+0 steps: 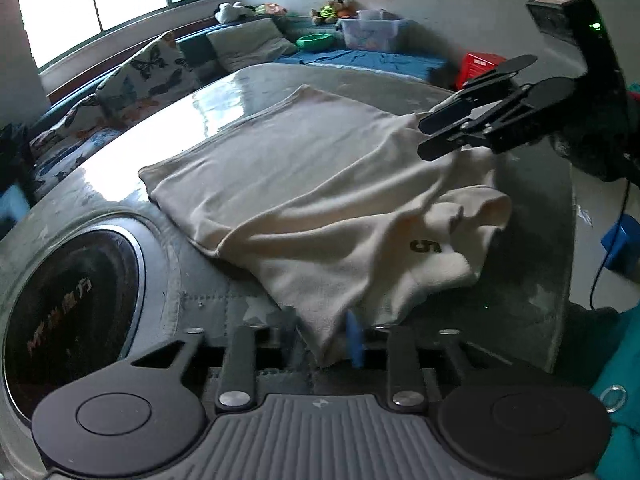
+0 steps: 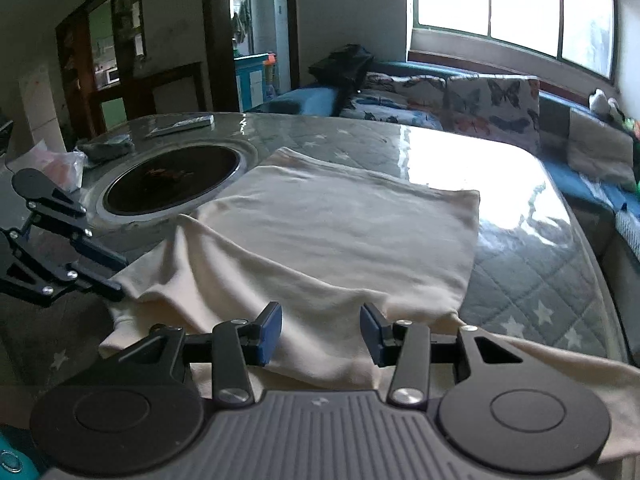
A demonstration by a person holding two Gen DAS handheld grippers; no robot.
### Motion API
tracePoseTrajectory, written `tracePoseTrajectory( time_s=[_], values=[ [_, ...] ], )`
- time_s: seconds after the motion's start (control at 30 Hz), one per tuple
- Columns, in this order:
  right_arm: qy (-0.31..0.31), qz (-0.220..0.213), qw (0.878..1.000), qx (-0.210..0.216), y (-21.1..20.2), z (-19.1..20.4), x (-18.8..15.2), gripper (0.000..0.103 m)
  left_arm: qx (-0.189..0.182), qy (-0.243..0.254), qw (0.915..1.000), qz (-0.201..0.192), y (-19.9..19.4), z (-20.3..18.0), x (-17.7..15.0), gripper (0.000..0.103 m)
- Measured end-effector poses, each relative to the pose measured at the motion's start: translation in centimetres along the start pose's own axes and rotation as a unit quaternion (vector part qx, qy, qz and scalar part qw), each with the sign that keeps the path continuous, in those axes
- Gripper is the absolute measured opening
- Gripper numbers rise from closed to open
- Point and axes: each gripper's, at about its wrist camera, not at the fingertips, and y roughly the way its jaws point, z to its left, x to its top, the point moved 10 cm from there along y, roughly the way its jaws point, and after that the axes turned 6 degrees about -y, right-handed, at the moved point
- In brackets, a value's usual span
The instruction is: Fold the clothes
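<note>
Cream shirt (image 2: 328, 232) draped across surface (image 2: 520, 280), long axis running 7 to 1 o'clock. Left gripper (image 2: 114, 270) at 9 o'clock, narrowly parted, cloth edge between its fingers. Right gripper (image 2: 320, 332) half open astride the near fold, gripping nothing, nearer the hem.

I worked in a home living room: beyond my jaws stood a butterfly-cushioned sofa (image 2: 472, 100), stuffed toys (image 1: 336, 10), and a kitchen doorway (image 2: 256, 36).
</note>
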Motion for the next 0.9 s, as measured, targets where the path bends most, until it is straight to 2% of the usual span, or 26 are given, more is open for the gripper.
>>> tracePoseTrajectory(
  time_s=[0.03, 0.13, 0.27, 0.4, 0.5, 0.7, 0.83, 0.9],
  values=[
    [-0.006, -0.002, 1.0, -0.001, -0.1, 0.2, 0.1, 0.044, 0.004, -0.004, 1.0, -0.005, -0.2, 0.0, 0.0, 0.011],
    [-0.02, -0.007, 1.0, -0.001, -0.3, 0.8, 0.3, 0.044, 0.021, -0.022, 0.9993, -0.021, -1.3, 0.5, 0.0, 0.005],
    [-0.027, 0.0, 1.0, 0.008, 0.2, 1.4, -0.1, 0.044, 0.043, -0.054, 0.9972, -0.028, -2.8, 1.6, -0.6, 0.003],
    [-0.029, 0.02, 0.999, 0.01, 1.2, 1.6, -1.3, 0.044, 0.057, -0.077, 0.9953, -0.014, -3.1, 2.7, -1.5, 0.004],
    [-0.024, 0.008, 1.0, 0.011, 0.4, 1.4, -0.7, 0.044, 0.057, -0.094, 0.9938, -0.015, -3.5, 3.5, -1.2, 0.004],
    [-0.002, -0.004, 1.0, 0.004, 0.9, 0.2, 0.8, 0.042, 0.01, -0.113, 0.9916, -0.062, -2.1, 1.6, 3.8, 0.004],
    [0.002, 0.011, 1.0, -0.001, 2.6, -0.2, 0.4, 0.04, -0.017, -0.119, 0.9907, -0.065, 0.9, -0.1, 5.7, 0.006],
    [0.0, 0.02, 1.0, -0.011, 3.2, -0.6, -0.2, 0.037, -0.015, -0.129, 0.9902, -0.052, 2.1, 0.1, 5.3, 0.007]
  ],
)
